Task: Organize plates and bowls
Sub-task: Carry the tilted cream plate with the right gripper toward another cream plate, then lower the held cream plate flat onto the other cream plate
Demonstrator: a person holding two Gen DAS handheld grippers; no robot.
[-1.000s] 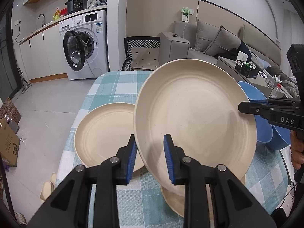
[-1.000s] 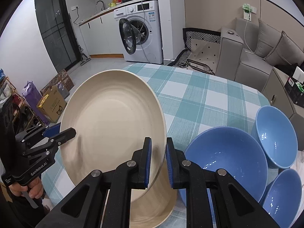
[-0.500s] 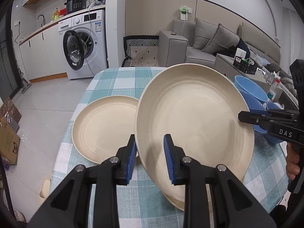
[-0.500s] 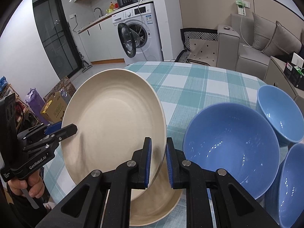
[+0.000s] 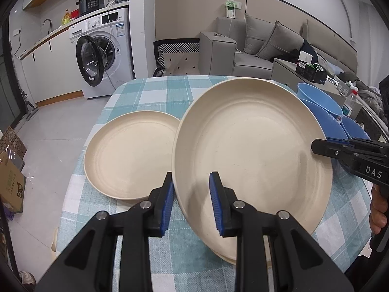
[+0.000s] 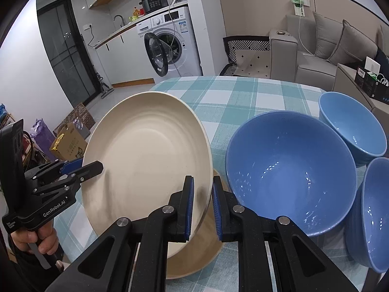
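Left tongs (image 5: 190,203), right tongs (image 6: 203,209) clamped, angled down.

On the table (image 5: 155,90), a tilted plate (image 5: 250,150) hangs above another plate (image 6: 194,255); a third plate (image 5: 128,158) lies at nine o'clock, three bowls (image 6: 289,177) at three.

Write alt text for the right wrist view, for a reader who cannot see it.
The right gripper and the left gripper clamp opposite edges of a tilted beige plate above another beige plate on a teal checked tablecloth. Three blue bowls stand to the right; a washing machine and grey sofa lie behind.
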